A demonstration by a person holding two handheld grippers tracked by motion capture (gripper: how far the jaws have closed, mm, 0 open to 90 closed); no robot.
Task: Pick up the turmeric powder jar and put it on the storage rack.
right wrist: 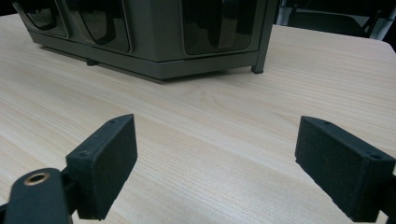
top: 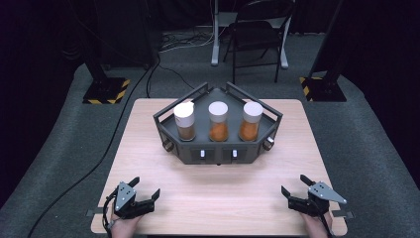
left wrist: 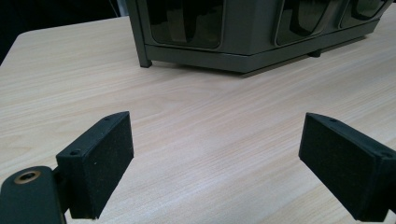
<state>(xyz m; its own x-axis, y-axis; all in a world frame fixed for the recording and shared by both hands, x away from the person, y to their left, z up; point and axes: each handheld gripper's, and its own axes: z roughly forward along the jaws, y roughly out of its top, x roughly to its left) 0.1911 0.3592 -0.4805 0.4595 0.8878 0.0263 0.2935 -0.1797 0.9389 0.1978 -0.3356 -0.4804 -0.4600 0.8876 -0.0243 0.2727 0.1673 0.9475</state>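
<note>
Both tools, left tool (top: 134,195) and right tool (top: 298,190), are resting jaws apart at the frame's bottom. Three jars (top: 218,122) are standing mid-frame in the rack (top: 218,154) on the worktop (top: 218,198); likely smooth, rigid, breakable, best gripped below the caps.

A dark studio-like lab: black curtains, grey carpet (top: 59,148), hazard-striped stand bases (top: 105,91), floor cables (top: 185,39), a folding chair (top: 257,29).

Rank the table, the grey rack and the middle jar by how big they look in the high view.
1. Table, largest.
2. Grey rack.
3. Middle jar, smallest; the jars beside it look alike in size.
</note>
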